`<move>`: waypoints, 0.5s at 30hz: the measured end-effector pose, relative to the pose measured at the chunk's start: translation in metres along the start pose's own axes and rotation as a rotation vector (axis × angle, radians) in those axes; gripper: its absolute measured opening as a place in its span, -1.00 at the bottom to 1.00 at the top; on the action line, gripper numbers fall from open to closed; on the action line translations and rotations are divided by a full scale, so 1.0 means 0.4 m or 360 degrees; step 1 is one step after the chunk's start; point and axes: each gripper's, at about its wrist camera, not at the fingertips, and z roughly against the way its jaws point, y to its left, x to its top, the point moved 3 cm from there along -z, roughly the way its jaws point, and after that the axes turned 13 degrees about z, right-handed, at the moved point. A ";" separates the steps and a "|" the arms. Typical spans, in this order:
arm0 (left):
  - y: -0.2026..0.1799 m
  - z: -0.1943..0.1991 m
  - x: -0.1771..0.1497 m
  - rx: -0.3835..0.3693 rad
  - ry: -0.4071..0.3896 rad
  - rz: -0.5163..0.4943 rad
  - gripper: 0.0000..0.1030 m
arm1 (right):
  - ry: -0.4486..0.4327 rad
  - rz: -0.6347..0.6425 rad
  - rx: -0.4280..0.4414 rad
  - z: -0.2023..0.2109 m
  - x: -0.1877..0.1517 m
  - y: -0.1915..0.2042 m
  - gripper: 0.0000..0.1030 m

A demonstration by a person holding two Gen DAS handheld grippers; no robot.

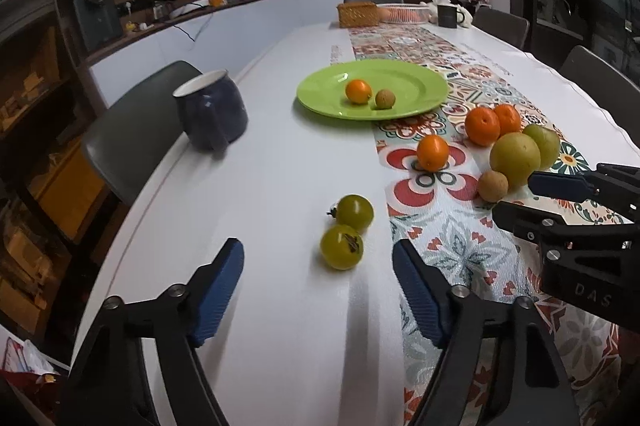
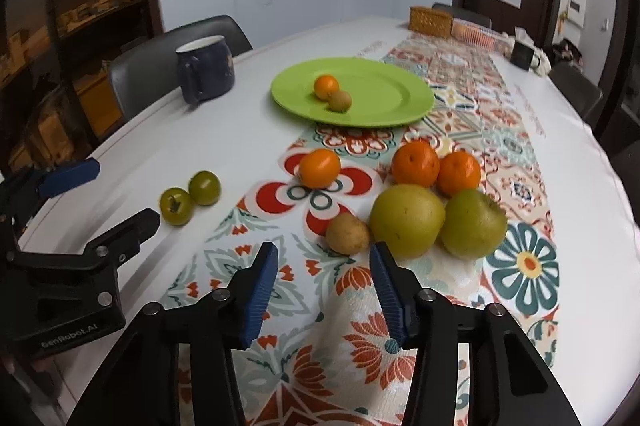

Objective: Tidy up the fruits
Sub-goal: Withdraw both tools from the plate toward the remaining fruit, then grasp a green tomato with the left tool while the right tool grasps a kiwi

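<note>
A green plate (image 1: 416, 82) (image 2: 392, 94) holds a small orange (image 1: 358, 91) and a small brown fruit (image 1: 385, 99). Two green tomatoes (image 1: 341, 247) (image 2: 176, 206) lie on the white table just ahead of my open, empty left gripper (image 1: 318, 290). Three oranges (image 2: 415, 163), two large yellow-green fruits (image 2: 407, 220) and a small brown fruit (image 2: 347, 234) lie on the patterned runner. My right gripper (image 2: 323, 286) is open and empty, just short of that brown fruit. It also shows in the left wrist view (image 1: 516, 196).
A dark blue mug (image 1: 210, 110) (image 2: 205, 74) stands at the table's left edge beside a grey chair (image 1: 132, 138). A woven basket (image 1: 357, 14), a wire bowl and a dark cup (image 1: 447, 16) stand at the far end. Chairs line the right side.
</note>
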 end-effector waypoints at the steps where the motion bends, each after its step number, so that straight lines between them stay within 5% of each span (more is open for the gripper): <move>1: -0.003 -0.006 -0.001 -0.0006 0.0010 -0.0003 0.36 | 0.0011 -0.0014 0.0007 -0.005 -0.001 -0.003 -0.07; 15: -0.015 -0.076 -0.006 -0.0059 0.0155 0.0042 -0.28 | 0.0064 -0.0053 0.0030 -0.059 0.011 -0.009 -0.13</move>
